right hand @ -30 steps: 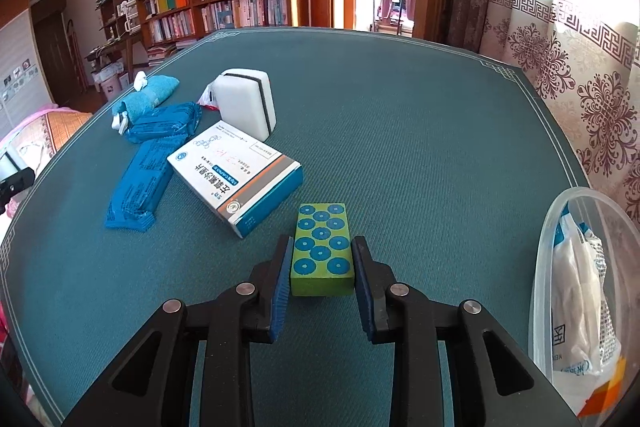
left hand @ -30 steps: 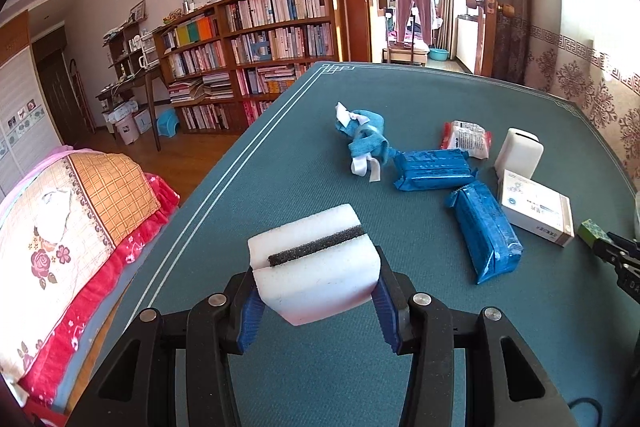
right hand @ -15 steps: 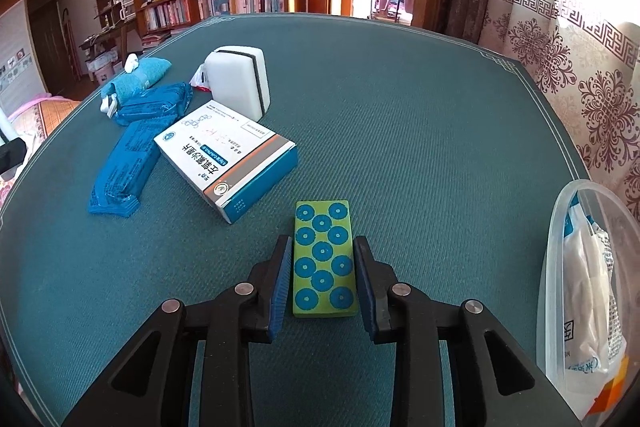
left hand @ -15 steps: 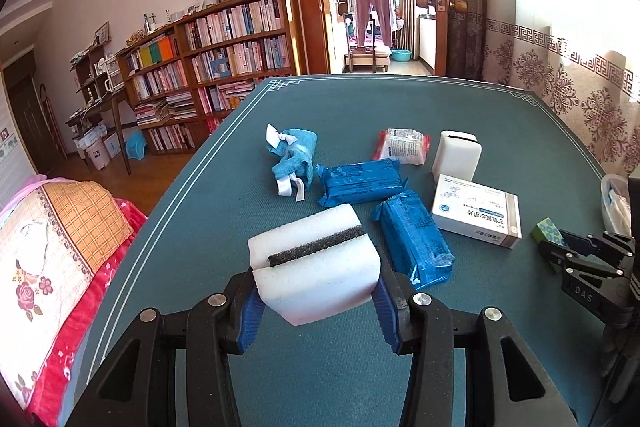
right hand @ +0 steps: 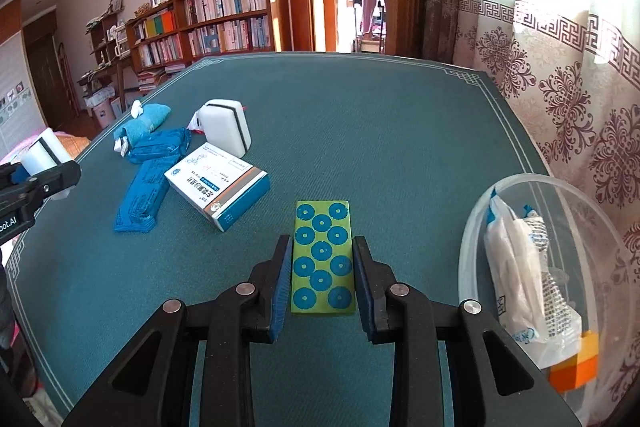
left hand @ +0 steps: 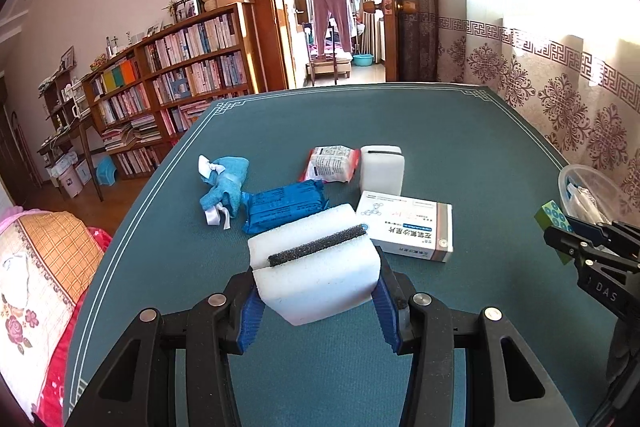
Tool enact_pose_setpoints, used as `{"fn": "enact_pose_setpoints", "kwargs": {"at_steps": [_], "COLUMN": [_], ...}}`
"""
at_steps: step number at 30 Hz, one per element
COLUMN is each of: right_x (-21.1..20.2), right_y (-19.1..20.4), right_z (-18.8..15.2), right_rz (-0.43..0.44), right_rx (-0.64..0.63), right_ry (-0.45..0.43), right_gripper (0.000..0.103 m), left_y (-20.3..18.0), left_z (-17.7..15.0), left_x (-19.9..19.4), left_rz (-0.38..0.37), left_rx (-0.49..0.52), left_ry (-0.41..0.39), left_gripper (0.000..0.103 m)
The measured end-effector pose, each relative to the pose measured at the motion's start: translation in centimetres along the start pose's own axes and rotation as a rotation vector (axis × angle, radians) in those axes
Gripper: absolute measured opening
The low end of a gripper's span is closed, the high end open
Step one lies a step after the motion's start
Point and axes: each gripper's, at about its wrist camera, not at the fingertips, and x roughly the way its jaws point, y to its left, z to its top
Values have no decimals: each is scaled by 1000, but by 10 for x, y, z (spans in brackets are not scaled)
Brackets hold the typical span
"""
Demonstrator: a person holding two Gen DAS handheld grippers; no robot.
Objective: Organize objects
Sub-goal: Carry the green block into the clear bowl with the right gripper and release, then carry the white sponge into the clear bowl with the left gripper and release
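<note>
Left gripper (left hand: 318,289) pinches a white sponge (left hand: 314,269); right gripper (right hand: 322,269) pinches a green dotted block (right hand: 323,257) — just left of the clear bowl (right hand: 476,223).

Both claws, L (left hand: 316,301) & R (right hand: 322,285), seemingly nearer the tub (right hand: 472,227).

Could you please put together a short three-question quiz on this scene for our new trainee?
1. True or false: the left gripper holds a white sponge with a dark stripe.
2. What does the right gripper hold? A) a red packet B) a green block with blue dots C) a blue towel
3. Fill in: the clear plastic container lies on the ____ side of the right wrist view.

Key: 1 true. 2 B, the green block. 3 right.
</note>
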Motion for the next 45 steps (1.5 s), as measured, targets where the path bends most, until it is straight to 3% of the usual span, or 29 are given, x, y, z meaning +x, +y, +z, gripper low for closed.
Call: {"fn": "enact_pose_setpoints", "kwargs": {"at_steps": [11,16,23,32,39,45], "right_x": [-44,-56,-62,-56,-60,-62], "right_y": [-79,-117,-155,-178,-182,-177], "right_z": [-3,-8,-18,-27,-26,-26], "right_rz": [-153,-267,-352,-432,-436,-436], "right_rx": [149,221,292,352,370,360], "right_ry": [-79,-93,-101,-87,-97,-105], "right_gripper": [30,30,30,31,32,32], "left_y": [-52,-77,-113,-155,-178,-198], "left_z": [14,21,27,38,43,42], "left_x": [-3,-3,-6,-13,-15,-18], "left_rz": [-83,-127,-186,-261,-332,-435], "left_rx": [86,122,180,254,284,318], "left_ry": [-26,-32,-43,-75,-71,-48], "left_gripper": [50,50,50,51,51,51]}}
